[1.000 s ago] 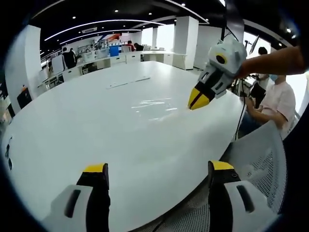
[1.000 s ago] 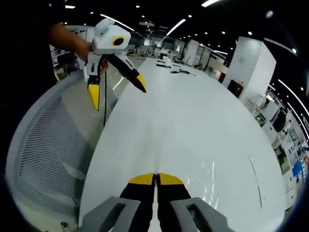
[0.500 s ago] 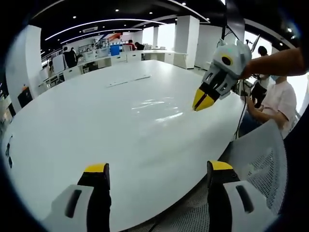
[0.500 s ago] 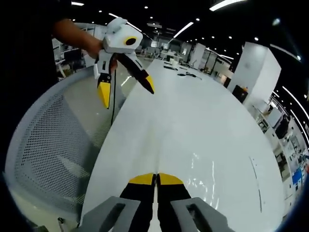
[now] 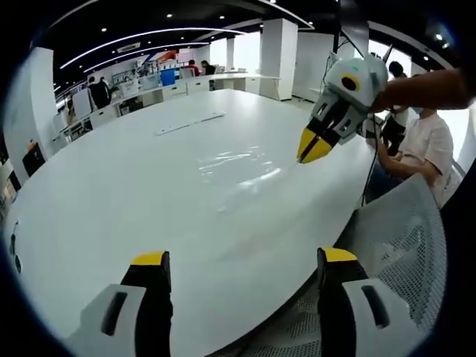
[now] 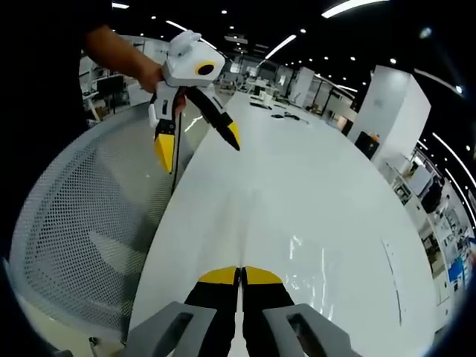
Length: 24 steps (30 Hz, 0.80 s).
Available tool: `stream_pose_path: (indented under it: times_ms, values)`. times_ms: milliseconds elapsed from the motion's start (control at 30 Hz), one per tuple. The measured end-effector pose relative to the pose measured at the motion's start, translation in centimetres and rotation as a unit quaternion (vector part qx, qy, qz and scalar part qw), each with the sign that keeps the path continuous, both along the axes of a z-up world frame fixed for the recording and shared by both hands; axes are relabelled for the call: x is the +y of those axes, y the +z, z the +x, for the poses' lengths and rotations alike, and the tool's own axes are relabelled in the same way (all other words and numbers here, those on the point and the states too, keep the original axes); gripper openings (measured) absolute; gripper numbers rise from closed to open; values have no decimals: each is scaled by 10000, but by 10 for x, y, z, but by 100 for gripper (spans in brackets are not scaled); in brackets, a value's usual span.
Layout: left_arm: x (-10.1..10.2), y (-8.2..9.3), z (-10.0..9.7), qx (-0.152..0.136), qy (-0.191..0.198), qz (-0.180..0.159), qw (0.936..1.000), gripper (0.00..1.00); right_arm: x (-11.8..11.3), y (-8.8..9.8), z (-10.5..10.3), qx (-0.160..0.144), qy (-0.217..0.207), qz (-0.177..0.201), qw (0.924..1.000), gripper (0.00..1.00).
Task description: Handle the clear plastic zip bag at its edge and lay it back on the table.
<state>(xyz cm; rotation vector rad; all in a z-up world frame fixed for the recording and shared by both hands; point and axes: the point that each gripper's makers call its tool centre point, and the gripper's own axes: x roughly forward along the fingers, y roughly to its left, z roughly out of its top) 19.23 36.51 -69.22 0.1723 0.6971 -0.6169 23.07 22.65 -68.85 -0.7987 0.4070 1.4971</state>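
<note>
In the left gripper view, the left gripper [image 5: 236, 279] rises from the bottom of the frame with its two yellow-tipped jaws wide apart and nothing between them. A big white table [image 5: 111, 201] spreads across the middle of the frame. The clear bag [image 5: 242, 169] lies on the table a little right of the middle, and it shows mostly as shiny streaks. The right gripper [image 5: 314, 147] comes in from the upper right, held by a hand. Its yellow tips are pressed together, right at the right edge of the bag. Whether the tips pinch the bag cannot be told. A mesh chair [image 5: 405, 253] sits at the lower right, beside the table's edge. A person in a pale shirt [image 5: 420, 149] sits at the right side of the frame. Desks and other people stand far off at the upper left.

In the right gripper view, the right gripper [image 6: 240, 277] rises from the bottom middle with its jaws closed tight together. The table [image 6: 312, 178] runs up the middle and right of the frame. Shiny glints of the bag [image 6: 309, 260] show just right of the jaws. The left gripper [image 6: 197, 141] hangs at the upper left with its jaws spread wide, over the table's edge, and a hand [image 6: 152, 73] holds it. The chair [image 6: 82, 230] curves along the left side.
</note>
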Motion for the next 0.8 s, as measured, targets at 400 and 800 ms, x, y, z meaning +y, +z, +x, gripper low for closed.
stream_pose_path:
  times_ms: [400, 800]
  values:
    - [-6, -10, 3, 23, -639, 204, 9977, 76, 6, 4, -4, -115, 9, 6, 9999, 0]
    - [-5, -13, 21, -43, -991, 300, 9946, 70, 7, 8, -7, -51, 34, 26, 10000, 0]
